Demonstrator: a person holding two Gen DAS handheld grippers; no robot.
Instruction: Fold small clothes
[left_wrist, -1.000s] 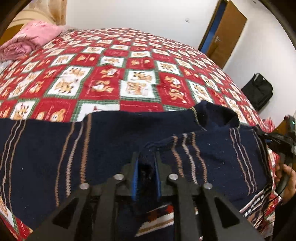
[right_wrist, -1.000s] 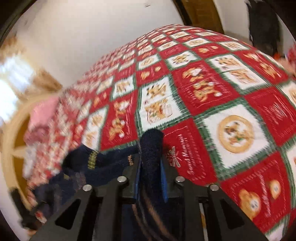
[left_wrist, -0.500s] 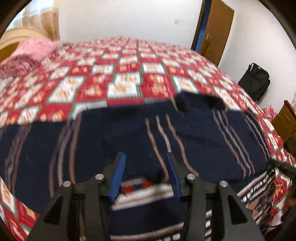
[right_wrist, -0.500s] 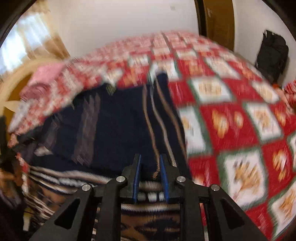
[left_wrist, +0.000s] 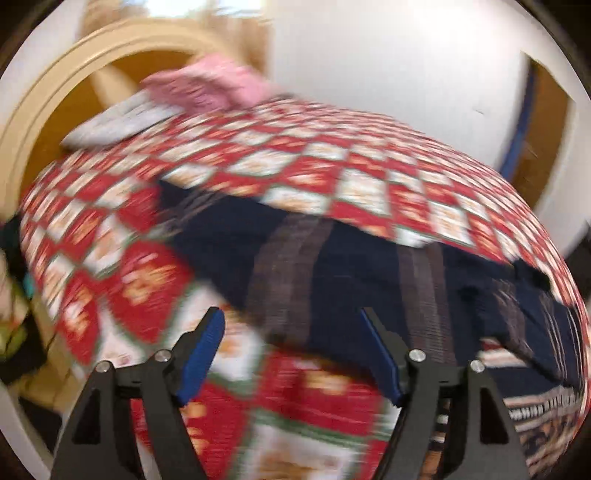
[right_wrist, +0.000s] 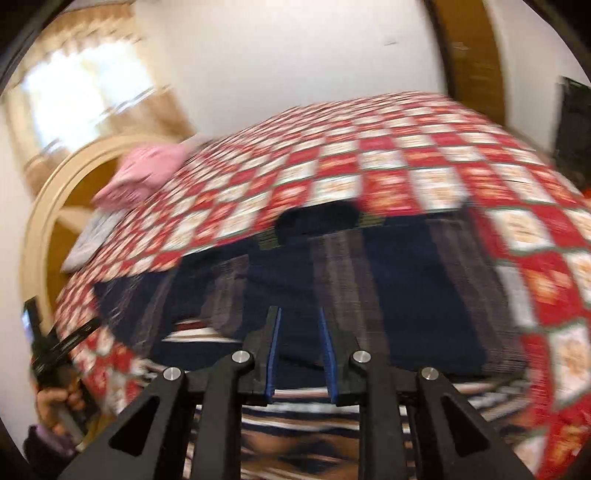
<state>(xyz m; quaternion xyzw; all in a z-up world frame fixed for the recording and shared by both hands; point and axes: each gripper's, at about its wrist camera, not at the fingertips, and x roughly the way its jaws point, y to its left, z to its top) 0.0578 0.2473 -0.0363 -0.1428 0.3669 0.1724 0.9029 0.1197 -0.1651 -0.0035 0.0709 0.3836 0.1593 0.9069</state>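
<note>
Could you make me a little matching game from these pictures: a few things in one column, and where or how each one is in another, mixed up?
Things:
1. navy striped sweater
2. pink cloth
3. left gripper
4. black bag

Descriptions:
A. wide open, holding nothing
B. against the wall beside the door
C. spread flat on the quilt
D. bunched near the headboard

Pairs: 1-C, 2-D, 3-A, 4-B

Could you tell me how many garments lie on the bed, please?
2 for certain: a navy striped sweater spread at the near edge, and a pink garment bunched by the headboard. The pale item beneath the pink one is too blurred to identify.
</note>
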